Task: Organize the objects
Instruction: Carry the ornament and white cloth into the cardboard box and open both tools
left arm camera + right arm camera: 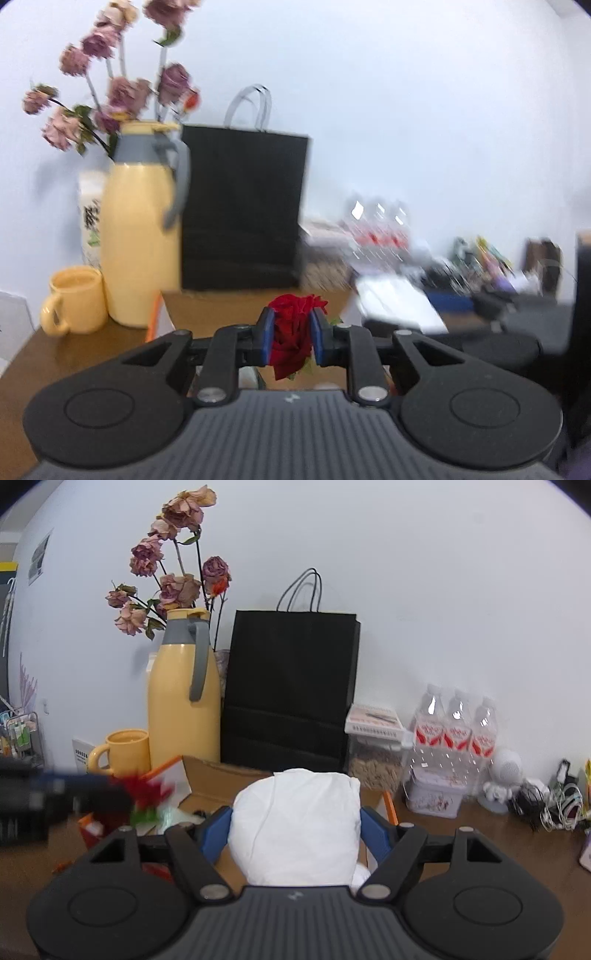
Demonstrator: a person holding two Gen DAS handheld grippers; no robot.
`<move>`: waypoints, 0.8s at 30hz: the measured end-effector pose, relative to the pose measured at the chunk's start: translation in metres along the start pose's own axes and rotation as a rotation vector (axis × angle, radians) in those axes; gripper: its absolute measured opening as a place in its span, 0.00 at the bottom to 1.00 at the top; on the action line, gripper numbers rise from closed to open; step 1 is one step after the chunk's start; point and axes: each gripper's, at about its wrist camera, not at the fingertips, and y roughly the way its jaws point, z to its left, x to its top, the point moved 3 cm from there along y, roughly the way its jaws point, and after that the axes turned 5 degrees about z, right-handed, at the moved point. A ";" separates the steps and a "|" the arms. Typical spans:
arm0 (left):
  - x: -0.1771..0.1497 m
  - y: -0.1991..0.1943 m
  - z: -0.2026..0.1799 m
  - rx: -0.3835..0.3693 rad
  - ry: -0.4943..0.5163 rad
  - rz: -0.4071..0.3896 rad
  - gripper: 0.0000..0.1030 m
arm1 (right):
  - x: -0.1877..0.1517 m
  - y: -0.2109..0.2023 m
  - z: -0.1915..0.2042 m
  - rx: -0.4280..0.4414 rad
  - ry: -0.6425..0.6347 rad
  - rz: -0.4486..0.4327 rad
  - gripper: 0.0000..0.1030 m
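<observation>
My left gripper [292, 323] is shut on a red artificial flower [290, 347], its blue pads pressing the bloom from both sides above the brown table. In the right wrist view that same gripper [92, 794] is a blurred shape at the left with the red flower [147, 790] at its tip. My right gripper [295, 814] is shut on a soft white bundle [299, 823] that fills the gap between its blue fingers [218, 830]. An open cardboard box [218, 779] lies just beyond both grippers, its contents mostly hidden.
Along the wall stand a yellow jug [181, 701] with a grey handle, a yellow mug [125, 753], dried pink roses [177, 583] and a black paper bag [291, 690]. To the right are a clear container [373, 746], three water bottles [456, 734] and tangled cables [554, 801].
</observation>
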 end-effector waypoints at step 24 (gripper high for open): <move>-0.004 0.076 0.027 0.157 -0.037 0.036 1.00 | -0.009 0.086 -0.024 -0.018 0.079 0.126 1.00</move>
